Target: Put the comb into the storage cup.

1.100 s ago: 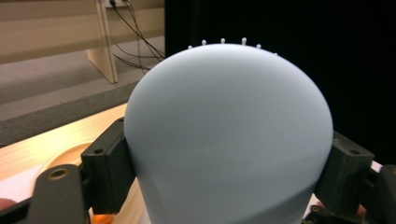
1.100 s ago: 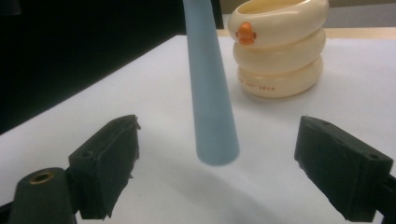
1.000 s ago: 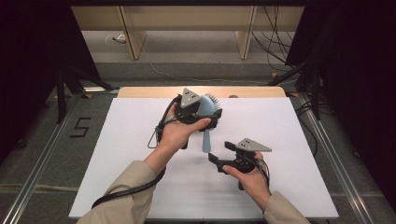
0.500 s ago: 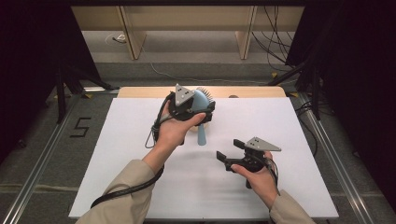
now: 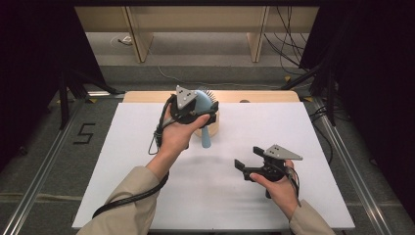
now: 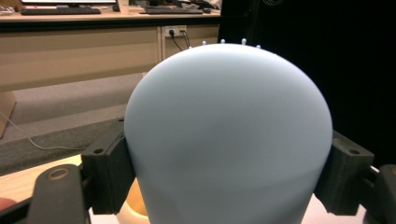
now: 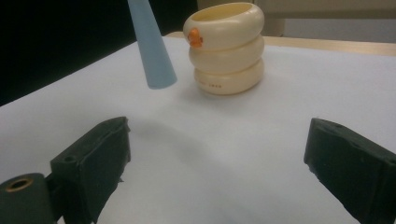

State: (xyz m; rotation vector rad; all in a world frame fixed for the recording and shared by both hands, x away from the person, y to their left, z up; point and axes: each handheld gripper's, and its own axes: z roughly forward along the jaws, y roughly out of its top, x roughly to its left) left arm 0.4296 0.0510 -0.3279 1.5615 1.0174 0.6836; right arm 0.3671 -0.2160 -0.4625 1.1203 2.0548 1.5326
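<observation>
My left gripper (image 5: 201,115) is shut on the rounded head of a light blue hairbrush (image 5: 204,99), gripping it by its sides. The brush hangs upright, with its tapered handle (image 5: 206,138) pointing down above the white table (image 5: 147,196). In the left gripper view the smooth back of the head (image 6: 229,140) sits between the jaws, with bristle tips along its top edge. A cream ringed holder (image 7: 229,51) with an orange mark stands on the table just behind the handle (image 7: 152,51). My right gripper (image 5: 247,159) is open and holds nothing, low over the table to the front right.
Beyond the white sheet a wooden table edge (image 5: 264,96) runs along the far side. Metal rails (image 5: 44,161) flank the table, and a "5" (image 5: 84,133) is marked on the floor at left. Wooden desk legs (image 5: 139,39) and cables (image 5: 288,44) lie farther back.
My left gripper has carried the brush away from me and a little left, up to the cream holder. My right gripper has drifted slightly right, away from the handle, still open.
</observation>
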